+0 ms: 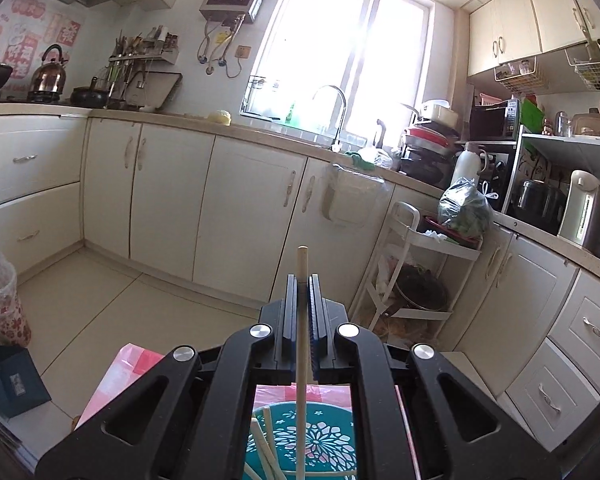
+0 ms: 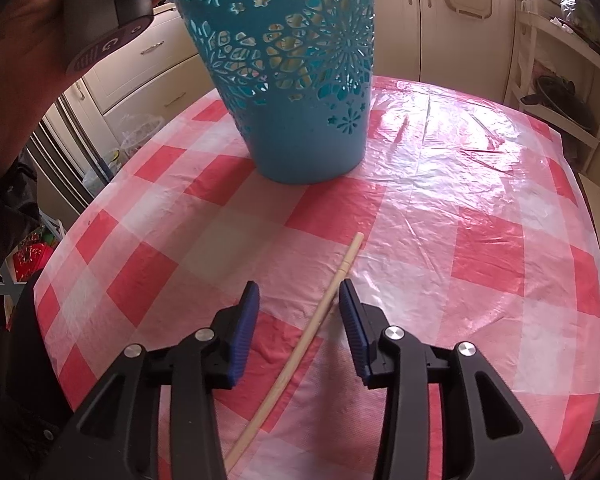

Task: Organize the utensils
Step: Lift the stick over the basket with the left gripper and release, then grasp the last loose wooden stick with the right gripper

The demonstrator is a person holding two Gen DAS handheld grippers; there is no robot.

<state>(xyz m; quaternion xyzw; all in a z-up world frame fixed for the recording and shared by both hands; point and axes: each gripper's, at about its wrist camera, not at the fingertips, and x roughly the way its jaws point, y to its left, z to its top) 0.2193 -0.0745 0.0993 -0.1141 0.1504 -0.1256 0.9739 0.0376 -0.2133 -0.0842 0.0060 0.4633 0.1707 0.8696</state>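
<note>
In the left wrist view my left gripper (image 1: 302, 280) is shut on a pale wooden chopstick (image 1: 301, 360) that stands upright between the jaws, its end poking out above them. Below it is the teal cut-out basket (image 1: 328, 432) with several chopsticks (image 1: 266, 440) inside. The right wrist view shows the same basket (image 2: 300, 120) upright on the far part of the table. My right gripper (image 2: 299, 294) hangs open over another chopstick (image 2: 300, 356), which lies flat on the cloth between the fingers, close to the right pad. Nothing is gripped there.
A pink-and-white checked plastic cloth (image 2: 480, 240) covers the round table. A person's hand (image 2: 32, 20) holds the left gripper's handle above the basket. A white trolley (image 2: 560, 80) and cream cabinets (image 1: 172, 200) stand beyond the table, with a patterned bin (image 1: 0, 300) on the floor.
</note>
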